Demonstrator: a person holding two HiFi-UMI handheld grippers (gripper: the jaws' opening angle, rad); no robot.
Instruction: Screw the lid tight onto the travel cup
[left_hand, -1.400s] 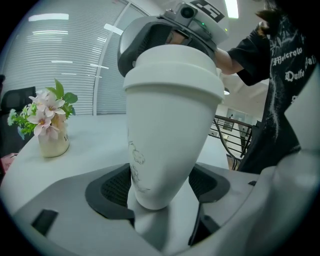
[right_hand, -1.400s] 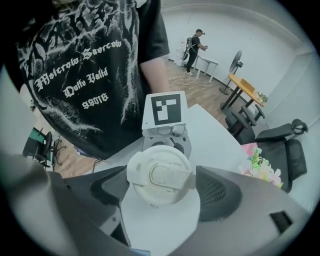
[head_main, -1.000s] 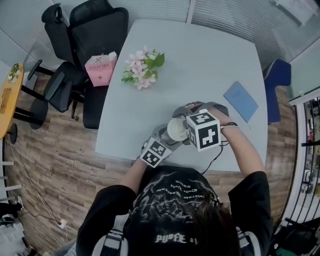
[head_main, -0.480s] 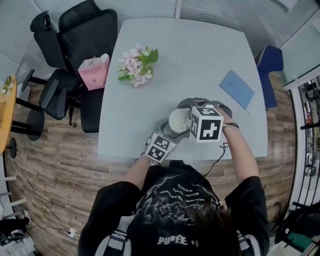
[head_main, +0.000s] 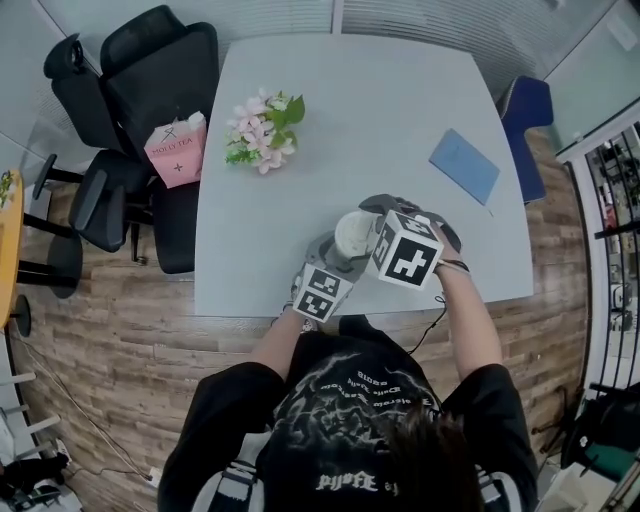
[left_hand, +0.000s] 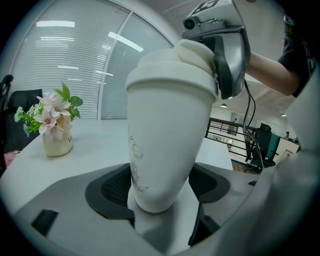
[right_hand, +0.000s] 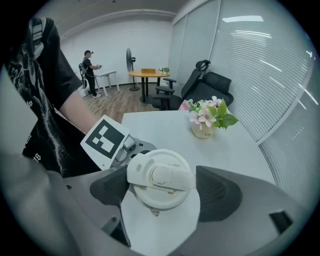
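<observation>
The cup (left_hand: 165, 135) is seen in the lower middle of the head view, over the near edge of the surface (head_main: 380, 130). It is held narrow end down, with its long axis close to upright and leaning a little. The lid (right_hand: 160, 177) is seated on its wide top, the flip cap lying across the middle.

The lower body of the cup is clamped by the left tongs (left_hand: 162, 185), whose dark pads are pressed in on either side just above the base.

The lid is taken from above by the right tongs (right_hand: 162, 187). They are spread wide, with a pad set against each side of the rim, and they are pointed almost straight down the cup's axis. The lid is thus centred between the jaws.

Any further tightening is judged to be a twist about that axis. It would be made by the right hand, already on the lid, while the body is kept steady by the left.
</observation>
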